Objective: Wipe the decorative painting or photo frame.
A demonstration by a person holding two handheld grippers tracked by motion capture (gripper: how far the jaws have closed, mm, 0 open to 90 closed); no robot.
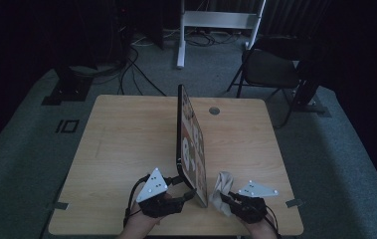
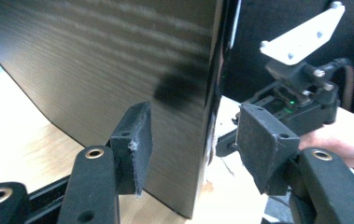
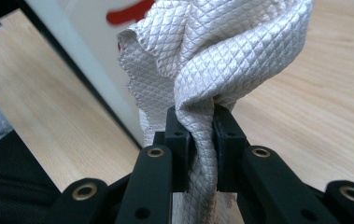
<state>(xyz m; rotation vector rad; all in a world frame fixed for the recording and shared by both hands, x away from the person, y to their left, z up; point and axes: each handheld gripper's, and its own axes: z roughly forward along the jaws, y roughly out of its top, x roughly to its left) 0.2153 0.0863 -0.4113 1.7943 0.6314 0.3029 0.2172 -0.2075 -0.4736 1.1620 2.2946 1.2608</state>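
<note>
The right tool (image 3: pixel 198 144) is clenched on a bunched white quilted cloth (image 3: pixel 221 51), the fabric pinched tight between its two black pads and billowing out above them; in the high view that right tool (image 1: pixel 232 199) sits at the near right of the surface (image 1: pixel 126 129) with the cloth (image 1: pixel 222 191) just beside the printed face of the board. The left tool (image 2: pixel 193 144) is released: its pads stand on either side of the board's near edge with gaps showing, the dark wood-grain back of the board (image 2: pixel 118 70) facing one pad and the thin edge running up between them, so nothing is pressed. In the high view the left tool (image 1: pixel 188 195) reaches in at the board's near lower corner, and the board (image 1: pixel 192 144) stands on edge down the middle of the surface, tilted, with its red and white print turned to the right. The step in hand looks like wiping that printed face while the other side is steadied. To do it well, the left tool should close squarely on the near edge before any pressure comes from the cloth, since an unsupported board could tip to the left or slide. The cloth should then meet the face with light, even strokes along its length.
</note>
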